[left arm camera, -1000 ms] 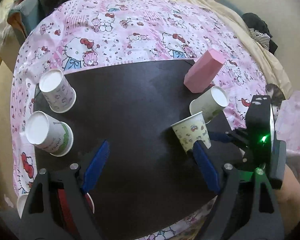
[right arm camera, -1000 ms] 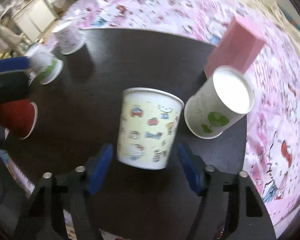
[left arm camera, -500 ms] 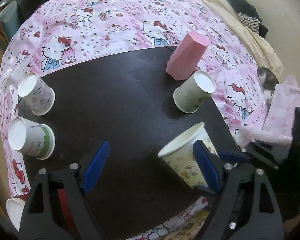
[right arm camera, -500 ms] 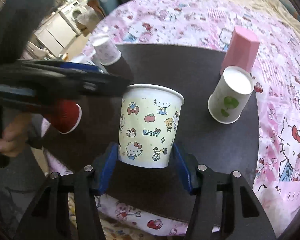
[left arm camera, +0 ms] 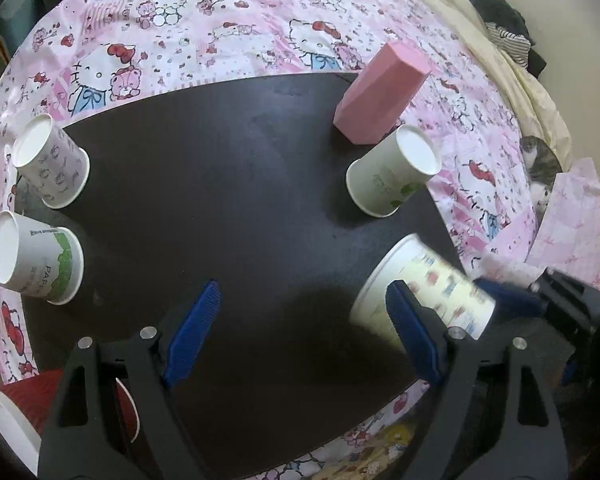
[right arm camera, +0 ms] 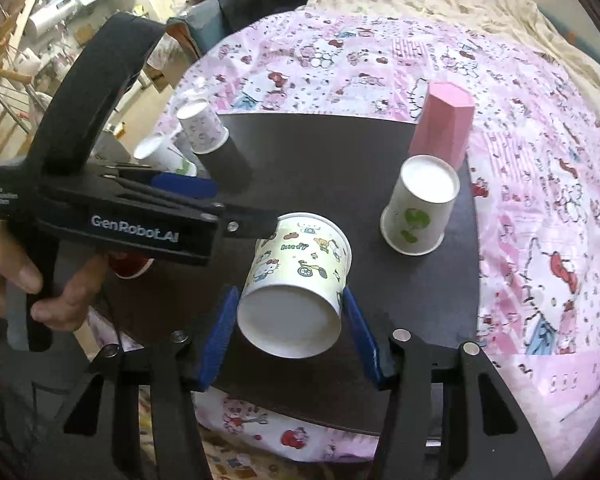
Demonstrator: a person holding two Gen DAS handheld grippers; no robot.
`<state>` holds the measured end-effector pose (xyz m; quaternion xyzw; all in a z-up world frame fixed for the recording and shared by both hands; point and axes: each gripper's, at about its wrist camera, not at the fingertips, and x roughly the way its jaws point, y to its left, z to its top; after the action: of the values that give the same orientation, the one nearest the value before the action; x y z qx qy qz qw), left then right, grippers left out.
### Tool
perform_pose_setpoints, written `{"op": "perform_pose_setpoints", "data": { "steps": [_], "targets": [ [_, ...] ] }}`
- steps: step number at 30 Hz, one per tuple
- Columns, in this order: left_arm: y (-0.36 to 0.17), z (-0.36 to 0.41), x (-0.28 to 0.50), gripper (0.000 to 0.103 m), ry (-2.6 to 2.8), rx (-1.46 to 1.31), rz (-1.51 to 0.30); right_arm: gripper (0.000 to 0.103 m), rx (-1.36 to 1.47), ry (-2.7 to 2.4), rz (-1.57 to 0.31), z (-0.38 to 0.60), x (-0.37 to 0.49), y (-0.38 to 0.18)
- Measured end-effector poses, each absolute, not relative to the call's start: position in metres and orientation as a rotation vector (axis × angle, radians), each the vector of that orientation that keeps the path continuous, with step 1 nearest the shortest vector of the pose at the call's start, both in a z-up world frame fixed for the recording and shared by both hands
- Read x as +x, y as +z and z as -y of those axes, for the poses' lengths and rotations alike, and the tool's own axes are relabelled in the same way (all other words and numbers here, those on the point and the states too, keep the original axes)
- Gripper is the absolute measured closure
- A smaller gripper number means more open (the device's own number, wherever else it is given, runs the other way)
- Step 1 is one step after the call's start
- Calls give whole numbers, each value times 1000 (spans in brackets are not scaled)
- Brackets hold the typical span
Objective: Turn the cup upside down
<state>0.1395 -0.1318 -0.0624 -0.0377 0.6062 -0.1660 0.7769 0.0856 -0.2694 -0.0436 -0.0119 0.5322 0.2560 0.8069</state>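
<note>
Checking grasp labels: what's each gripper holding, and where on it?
Right gripper clamps the Hello Kitty cup by its side walls near the base. Left gripper is open, holding nothing.

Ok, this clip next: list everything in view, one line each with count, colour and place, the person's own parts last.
Hello Kitty cup: 1, cream with cartoon print, tipped between the right gripper's fingers.
Green-print cups: 2, white; one upside down by the pink box, one upside down at the table's left edge.
Faint-print cup: 1, white, upside down, left rear.
Red cup: 1, red, near left corner, partly hidden.
Pink box: 1, pink, upright, right rear.
Table: 1, dark brown.
Bedsheet: 1, pink Hello Kitty print, under the table.
Cat: 1, tabby, far right.
Left gripper: black, blue pads, open.
Right gripper: black, blue pads, shut on the cup.
Hand: 1, holding the left gripper.
</note>
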Motion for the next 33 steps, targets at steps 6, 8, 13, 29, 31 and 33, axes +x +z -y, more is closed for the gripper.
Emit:
{"op": "perform_pose_setpoints", "data": {
  "steps": [6, 8, 13, 29, 31, 33],
  "targets": [
    [-27, 104, 110, 20, -327, -47, -1110, 46, -18, 460, -1239, 299, 104, -41],
    [-15, 91, 94, 20, -336, -70, -1053, 46, -23, 432, -1294, 310, 115, -42],
    [4, 65, 67, 20, -296, -89, -940, 46, -85, 402, -1457, 316, 132, -56],
    [17, 24, 29, 20, -221, -145, -785, 29, -38, 344, -1564, 307, 172, -85],
    [18, 15, 20, 20, -169, -164, -762, 9, -46, 322, -1484, 309, 166, -75],
    [20, 9, 10, 19, -149, -169, -739, 9, -26, 301, -1373, 311, 153, -59]
  ]
}}
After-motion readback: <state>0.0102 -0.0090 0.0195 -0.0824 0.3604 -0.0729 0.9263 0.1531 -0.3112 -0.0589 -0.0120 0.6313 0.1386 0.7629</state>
